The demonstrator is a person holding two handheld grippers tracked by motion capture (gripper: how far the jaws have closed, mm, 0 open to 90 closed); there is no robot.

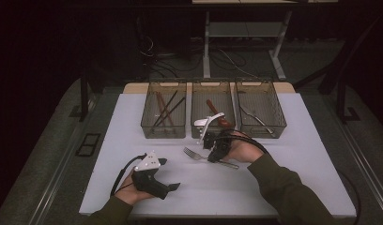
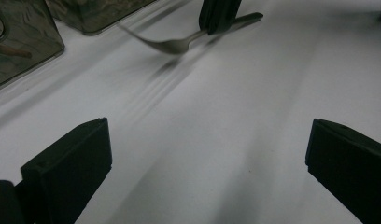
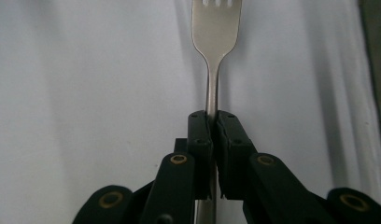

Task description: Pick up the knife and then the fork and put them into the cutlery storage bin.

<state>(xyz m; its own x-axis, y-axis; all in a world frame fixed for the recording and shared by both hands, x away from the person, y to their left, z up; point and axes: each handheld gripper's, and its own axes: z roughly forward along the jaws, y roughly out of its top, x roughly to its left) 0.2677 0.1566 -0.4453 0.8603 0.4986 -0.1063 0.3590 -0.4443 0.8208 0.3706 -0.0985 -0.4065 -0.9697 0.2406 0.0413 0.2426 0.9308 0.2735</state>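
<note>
On the white table, my right gripper is pinching the fork; my left gripper is resting with jaws spread.

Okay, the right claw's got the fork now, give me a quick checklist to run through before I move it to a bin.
1. Grip: right claw shut on the fork, pinching its handle. Ok.
2. Fork lifted off the white table: cannot tell; it looks at or near the surface.
3. Fork in line with the jaws, tines pointing away. Ok.
4. Left claw open, holding nothing, apart from the fork. Ok.
5. Right bin already holds metal cutlery, a likely match; whether forks, cannot tell.
6. Middle bin has a white handle leaning over its front rim near the hand. Not ok; steer around it.
</note>
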